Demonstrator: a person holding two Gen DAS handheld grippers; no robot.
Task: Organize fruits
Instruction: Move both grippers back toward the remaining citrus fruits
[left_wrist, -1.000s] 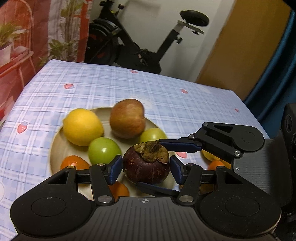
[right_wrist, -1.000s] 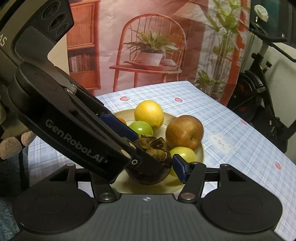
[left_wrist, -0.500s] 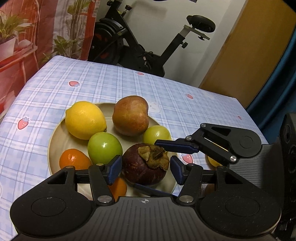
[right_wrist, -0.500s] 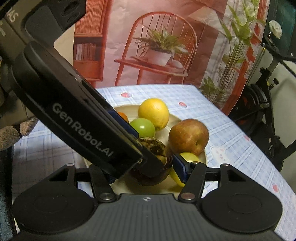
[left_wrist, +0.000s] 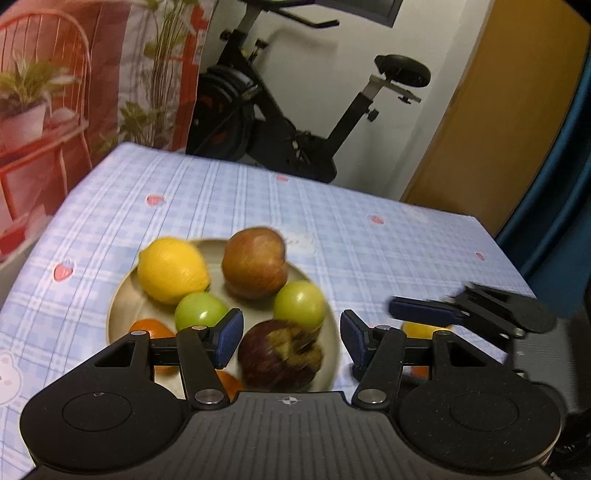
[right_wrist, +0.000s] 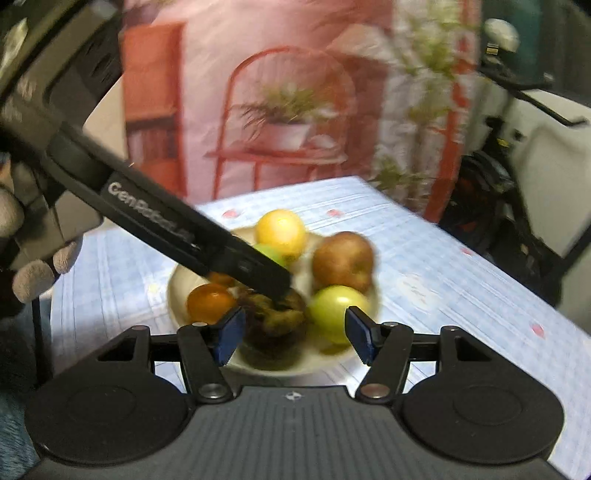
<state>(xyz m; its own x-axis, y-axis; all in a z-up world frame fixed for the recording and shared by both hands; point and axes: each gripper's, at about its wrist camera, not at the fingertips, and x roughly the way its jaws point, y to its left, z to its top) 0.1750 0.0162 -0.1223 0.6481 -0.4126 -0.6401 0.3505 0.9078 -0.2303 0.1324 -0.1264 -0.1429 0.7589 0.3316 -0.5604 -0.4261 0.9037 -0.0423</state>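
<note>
Claws apart, left claw (left_wrist: 288, 341) and right claw (right_wrist: 293, 338) flank the mangosteen (left_wrist: 280, 356) on the plate (left_wrist: 122, 302); we should withdraw without nudging it.

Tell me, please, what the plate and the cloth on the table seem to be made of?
The plate looks like glazed ceramic or perhaps melamine: pale beige, smooth, with a soft sheen on its rim; the blur leaves this open. The tablecloth looks like a thin printed fabric or wipe-clean sheet: blue checks with small pink strawberries, matte, lying flat over the table's edges.
</note>
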